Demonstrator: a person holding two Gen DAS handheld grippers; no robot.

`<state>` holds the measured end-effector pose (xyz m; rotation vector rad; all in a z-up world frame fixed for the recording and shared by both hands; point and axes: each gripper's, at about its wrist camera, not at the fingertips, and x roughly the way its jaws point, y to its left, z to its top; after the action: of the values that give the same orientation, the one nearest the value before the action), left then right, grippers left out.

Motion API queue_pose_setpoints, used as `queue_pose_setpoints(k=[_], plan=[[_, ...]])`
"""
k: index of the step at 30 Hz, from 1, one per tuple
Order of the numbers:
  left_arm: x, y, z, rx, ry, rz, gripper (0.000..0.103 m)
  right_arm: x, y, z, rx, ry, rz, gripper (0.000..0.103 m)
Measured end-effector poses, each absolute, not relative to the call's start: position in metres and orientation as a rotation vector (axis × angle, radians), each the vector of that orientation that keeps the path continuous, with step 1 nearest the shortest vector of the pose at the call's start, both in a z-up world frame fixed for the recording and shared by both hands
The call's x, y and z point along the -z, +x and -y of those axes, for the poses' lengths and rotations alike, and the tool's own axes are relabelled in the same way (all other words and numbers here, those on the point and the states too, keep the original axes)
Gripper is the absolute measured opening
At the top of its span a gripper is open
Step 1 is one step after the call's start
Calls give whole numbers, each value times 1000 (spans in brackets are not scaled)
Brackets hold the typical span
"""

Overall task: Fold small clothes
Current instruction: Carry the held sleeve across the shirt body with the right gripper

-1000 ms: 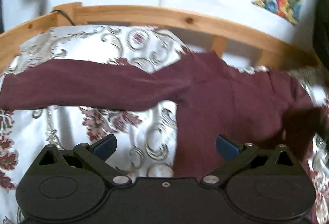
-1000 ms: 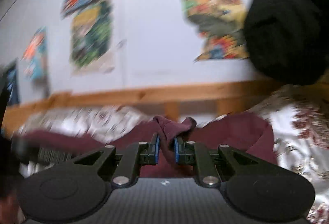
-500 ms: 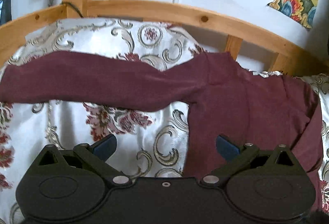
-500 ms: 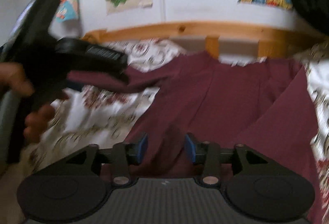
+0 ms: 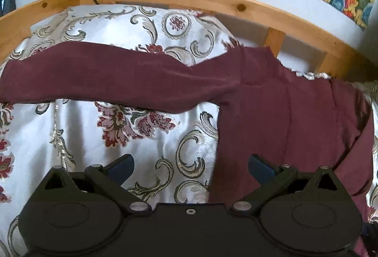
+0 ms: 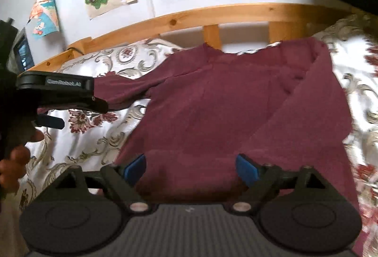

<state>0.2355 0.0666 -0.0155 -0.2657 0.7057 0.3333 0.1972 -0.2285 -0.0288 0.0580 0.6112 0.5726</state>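
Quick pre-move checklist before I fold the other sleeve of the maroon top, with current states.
1. Right gripper clear of cloth: ok, jaws opening, nothing pinched; the maroon top lies under them.
2. One sleeve folded across the body: ok.
3. Other sleeve spread out flat: ok, stretched sideways over the bedspread.
4. Left gripper open and empty: ok.
5. Left gripper at that sleeve's cuff: not ok, it hovers by the body's side edge.
6. Hem lying flat: cannot tell, hidden behind the grippers.
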Motion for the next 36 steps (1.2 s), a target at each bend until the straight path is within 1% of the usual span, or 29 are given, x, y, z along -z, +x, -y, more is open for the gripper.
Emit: queue_pose_setpoints(k=[2, 4, 5, 7, 8, 9, 10, 12, 16, 20, 22, 32, 35, 36], plan=[[17, 234, -68, -356, -252, -704, 102, 30, 199, 210, -600, 34, -628, 87], [20, 237, -70, -389, -243, -706, 102, 33, 196, 189, -633, -15, -641, 84], [22, 240, -71, -404, -242, -721, 102, 36, 195, 178, -646, -48, -640, 79], [25, 243, -73, -421, -251, -742, 102, 42, 187, 159, -649, -155, -643, 59], [25, 244, -73, -421, -256, -745, 102, 45, 184, 153, -629, -210, -643, 32], [25, 244, -74, -418, -259, -745, 102, 49, 181, 150, -610, -239, -644, 17], [25, 243, -73, -414, -257, -743, 102, 51, 179, 153, -596, -234, -647, 15], [25, 241, -72, -412, -247, -737, 102, 48, 176, 165, -552, -179, -645, 3], [23, 239, -73, -417, -252, -738, 102, 26, 161, 210, -447, 21, -611, 3], [21, 235, -73, -402, -257, -735, 102, 1, 128, 250, -389, 230, -574, 3], [20, 234, -72, -400, -252, -743, 102, -3, 111, 259, -368, 279, -567, 3], [23, 229, -62, -344, -206, -754, 102, 16, 46, 291, -254, 533, -599, 3], [25, 228, -60, -334, -186, -767, 102, 23, 43, 296, -232, 511, -640, 11], [25, 228, -59, -329, -188, -773, 102, 25, 42, 298, -230, 511, -644, 16]])
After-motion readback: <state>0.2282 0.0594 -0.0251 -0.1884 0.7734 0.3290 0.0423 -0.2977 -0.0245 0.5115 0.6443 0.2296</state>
